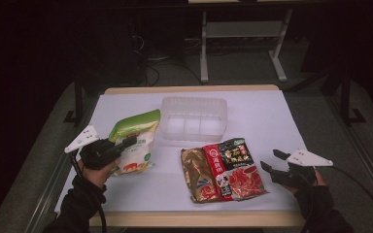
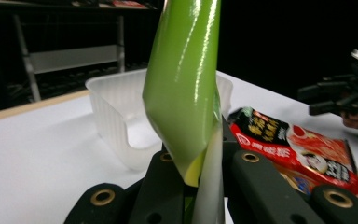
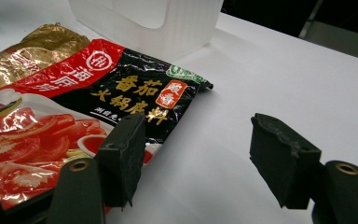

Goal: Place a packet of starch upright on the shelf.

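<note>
Left gripper (image 1: 126,143), under my control, clamps the green-and-white pouch (image 1: 135,141) at its near edge; right gripper (image 1: 272,162) stands released beside the red-and-black sachet (image 1: 233,170).

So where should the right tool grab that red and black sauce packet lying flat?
Take the red and black packet by its right-hand edge, nearest the open right tool. It lies flat, so slide one jaw low under that thin sealed edge from the right.

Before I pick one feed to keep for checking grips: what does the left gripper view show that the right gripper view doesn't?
Left gripper view: the left gripper shut on a green-topped packet, with the right gripper farther off. Right gripper view: that gripper's jaws open over bare white table, and a gold packet. Shared: the red-and-black hotpot base packet and the clear plastic bin.
</note>
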Motion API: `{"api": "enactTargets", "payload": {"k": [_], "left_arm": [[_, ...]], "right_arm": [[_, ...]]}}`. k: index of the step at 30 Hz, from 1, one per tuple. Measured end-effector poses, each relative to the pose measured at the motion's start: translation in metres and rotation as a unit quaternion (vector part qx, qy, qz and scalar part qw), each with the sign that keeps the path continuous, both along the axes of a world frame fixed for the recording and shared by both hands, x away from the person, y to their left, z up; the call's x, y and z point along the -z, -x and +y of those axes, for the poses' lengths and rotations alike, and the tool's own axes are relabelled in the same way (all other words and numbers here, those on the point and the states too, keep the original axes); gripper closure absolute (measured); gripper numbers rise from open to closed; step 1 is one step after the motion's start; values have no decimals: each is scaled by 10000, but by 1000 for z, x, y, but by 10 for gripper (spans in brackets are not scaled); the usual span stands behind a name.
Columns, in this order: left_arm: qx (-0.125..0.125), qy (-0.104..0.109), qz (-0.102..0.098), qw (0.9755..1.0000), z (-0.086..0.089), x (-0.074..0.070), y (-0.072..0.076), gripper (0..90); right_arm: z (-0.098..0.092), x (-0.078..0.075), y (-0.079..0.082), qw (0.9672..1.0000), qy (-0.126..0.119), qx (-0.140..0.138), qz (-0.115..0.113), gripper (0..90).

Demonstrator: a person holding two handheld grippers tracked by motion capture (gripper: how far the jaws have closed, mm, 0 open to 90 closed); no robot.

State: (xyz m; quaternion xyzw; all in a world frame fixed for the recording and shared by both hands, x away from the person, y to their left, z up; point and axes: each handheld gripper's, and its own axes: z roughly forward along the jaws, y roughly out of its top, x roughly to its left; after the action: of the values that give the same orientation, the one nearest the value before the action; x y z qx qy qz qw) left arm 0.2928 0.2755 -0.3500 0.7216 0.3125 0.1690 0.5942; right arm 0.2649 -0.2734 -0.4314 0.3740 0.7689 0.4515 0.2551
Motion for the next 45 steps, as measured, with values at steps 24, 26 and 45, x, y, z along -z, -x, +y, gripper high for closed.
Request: {"api": "enactTargets", "payload": {"k": [24,26,45], "left_arm": [[-302,468,-342,9979,-52,-27,-50,855],[-369,519,-310,9975,-56,-27,-56,855],[-1070,532,-345,9922,-99,-25,-114,854]], "right_arm": [[-2,-4,3,9995,-117,118,-253,283],[0,-5,4,9995,-125,85,-270,263],[1,-3,3,9995,-130,146,-267,262]]}}
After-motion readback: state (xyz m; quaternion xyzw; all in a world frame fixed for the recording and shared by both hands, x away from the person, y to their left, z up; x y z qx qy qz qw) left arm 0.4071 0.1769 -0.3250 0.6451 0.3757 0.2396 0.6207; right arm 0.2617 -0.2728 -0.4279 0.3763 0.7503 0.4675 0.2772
